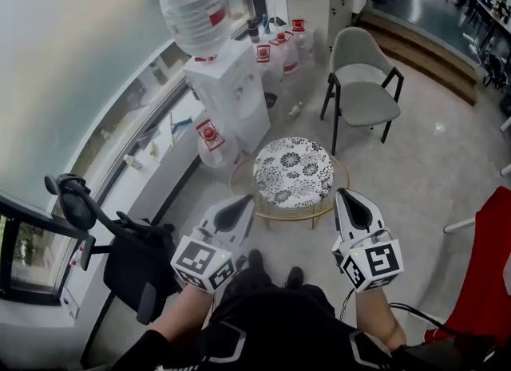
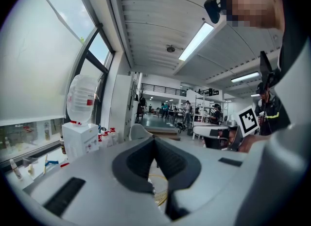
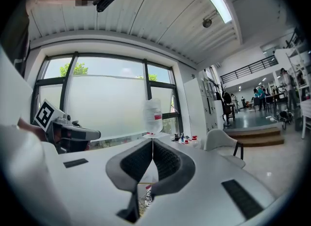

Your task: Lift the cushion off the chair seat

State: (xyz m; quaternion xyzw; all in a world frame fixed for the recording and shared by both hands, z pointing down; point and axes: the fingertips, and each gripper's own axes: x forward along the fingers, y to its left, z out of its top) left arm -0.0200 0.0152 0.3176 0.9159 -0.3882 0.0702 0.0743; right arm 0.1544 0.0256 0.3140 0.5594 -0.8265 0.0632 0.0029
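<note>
1. Currently, a white water dispenser [image 1: 231, 94] is standing by the window at the upper left, carrying a big bottle [image 1: 194, 6], and a grey armchair [image 1: 363, 82] is sitting well apart to its right.
2. Between them and nearer you, the low round chair [image 1: 287, 215] is standing on the floor, its golden wire rim showing around the seat.
3. The black-and-white flowered cushion [image 1: 292, 171] is lying flat on that chair seat, and neither gripper is gripping it.
4. You are holding the left gripper [image 1: 247, 200] near the cushion's near left edge, its jaws pressing together on nothing.
5. You are holding the right gripper [image 1: 344, 195] near the cushion's near right edge, its jaws likewise meeting with nothing between them.
</note>
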